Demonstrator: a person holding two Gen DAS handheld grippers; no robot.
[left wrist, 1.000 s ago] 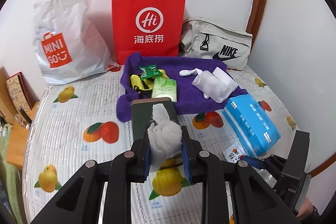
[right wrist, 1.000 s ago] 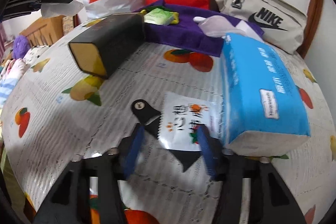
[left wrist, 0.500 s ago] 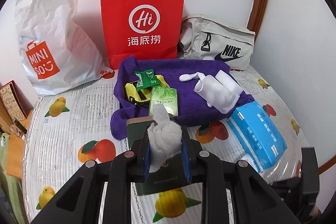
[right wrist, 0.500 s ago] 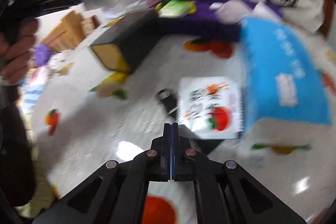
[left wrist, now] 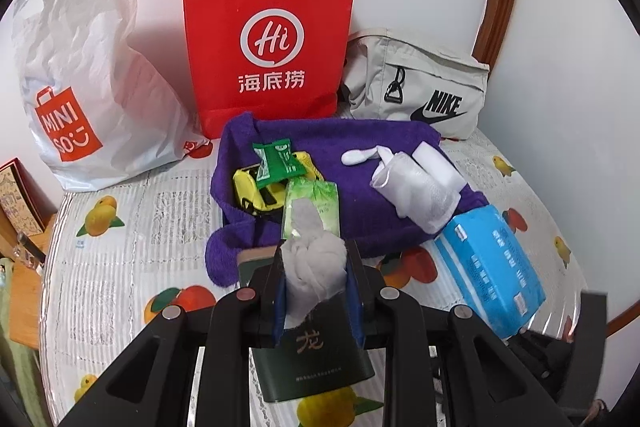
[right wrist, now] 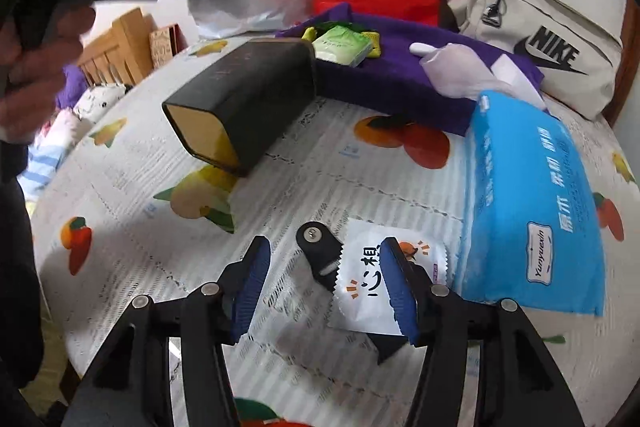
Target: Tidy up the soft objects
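Fingers of the right hand-held gripper (right wrist: 324, 283), pinched shut a moment ago, now spread wide over the small white snack packet (right wrist: 384, 283) on the counter (right wrist: 132, 227), ready to grab, while the left hand-held gripper (left wrist: 316, 279) still squeezes a crumpled white tissue wad (left wrist: 314, 263).

The round table (left wrist: 120, 247) has a cloth with fruit pictures. On it lie a purple towel (left wrist: 320, 139), a blue tissue pack (left wrist: 492, 263), a dark green box (left wrist: 316, 367) (on its side) and a small white packet (right wrist: 376, 287). Three bags stand at the back.

three bags (left wrist: 269, 39), one purple towel (left wrist: 332, 135), one blue tissue pack (left wrist: 492, 263), one dark tin (right wrist: 244, 107)
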